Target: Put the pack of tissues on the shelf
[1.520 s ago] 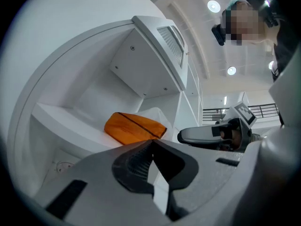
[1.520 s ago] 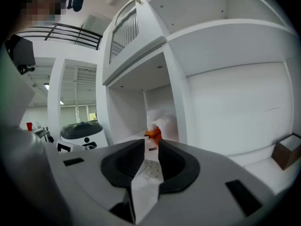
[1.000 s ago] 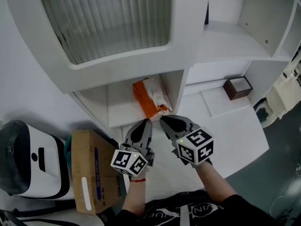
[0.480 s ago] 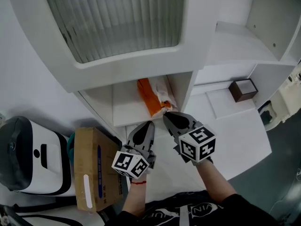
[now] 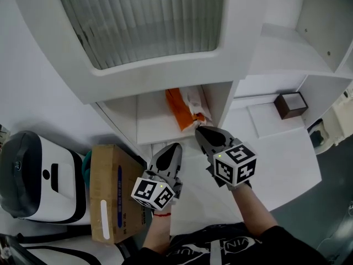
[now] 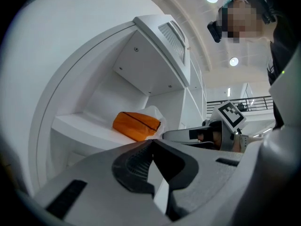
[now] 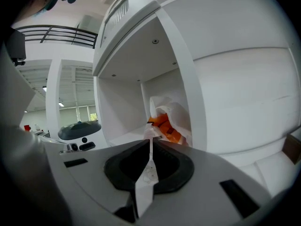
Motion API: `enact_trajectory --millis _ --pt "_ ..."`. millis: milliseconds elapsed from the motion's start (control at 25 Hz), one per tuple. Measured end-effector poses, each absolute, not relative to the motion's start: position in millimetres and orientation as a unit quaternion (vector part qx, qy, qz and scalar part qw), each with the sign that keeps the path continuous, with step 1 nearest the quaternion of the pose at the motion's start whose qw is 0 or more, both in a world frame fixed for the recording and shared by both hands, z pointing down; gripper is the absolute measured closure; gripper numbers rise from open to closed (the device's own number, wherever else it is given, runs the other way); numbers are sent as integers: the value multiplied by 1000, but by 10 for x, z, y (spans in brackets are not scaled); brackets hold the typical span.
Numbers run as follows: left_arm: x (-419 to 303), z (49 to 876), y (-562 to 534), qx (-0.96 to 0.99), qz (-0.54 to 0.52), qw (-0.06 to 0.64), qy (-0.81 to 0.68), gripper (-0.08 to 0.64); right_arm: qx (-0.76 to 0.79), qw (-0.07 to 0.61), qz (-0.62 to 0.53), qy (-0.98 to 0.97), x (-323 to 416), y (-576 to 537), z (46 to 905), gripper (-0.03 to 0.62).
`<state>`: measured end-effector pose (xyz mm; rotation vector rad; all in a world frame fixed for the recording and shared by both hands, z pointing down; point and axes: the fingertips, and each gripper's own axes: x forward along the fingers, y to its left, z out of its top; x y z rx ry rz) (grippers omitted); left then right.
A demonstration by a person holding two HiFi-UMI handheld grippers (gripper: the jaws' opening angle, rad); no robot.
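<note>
Head view looks down on a white shelf [image 5: 144, 125], an open cubby under a door [image 5: 143, 21] of ribbed, frosted glass. The pack [image 5: 179, 108] lies on that shelf against its right wall, with its long side running inward. It is a soft orange block in loose, crinkly white film that bunches up at the end nearest the shelf's front.

The right gripper [image 5: 199, 129] sits at the shelf's front edge, tips touching that bunched end. Its own view shows the jaws clenched on a thin, wrinkled strip of white film, which I take to be the wrapper's tail. Pinching slack film rather than the body is a fair way to move a soft pack without crushing it.

The left gripper [image 5: 175, 146] hangs just outside the shelf's front, nearer its middle. Its jaws are pressed together on nothing, ribbed pads meeting, and it seems merely parked clear.

By my reading the pack is home and only the letting go remains. A cardboard box [image 5: 113, 195], matt brown and square-edged, stands outside the shelf, to its lower left.
</note>
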<state>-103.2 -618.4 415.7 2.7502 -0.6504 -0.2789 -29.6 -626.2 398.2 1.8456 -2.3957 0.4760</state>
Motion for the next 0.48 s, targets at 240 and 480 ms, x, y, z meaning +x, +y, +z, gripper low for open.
enact_trajectory --millis 240,480 --pt "-1122 4219 -6159 955 -87 153 -239 554 589 38 158 -792 -370 -6178 4032 580" --pt "-1190 4227 -6098 954 -78 151 -248 554 573 49 155 -803 -475 -6028 4104 584"
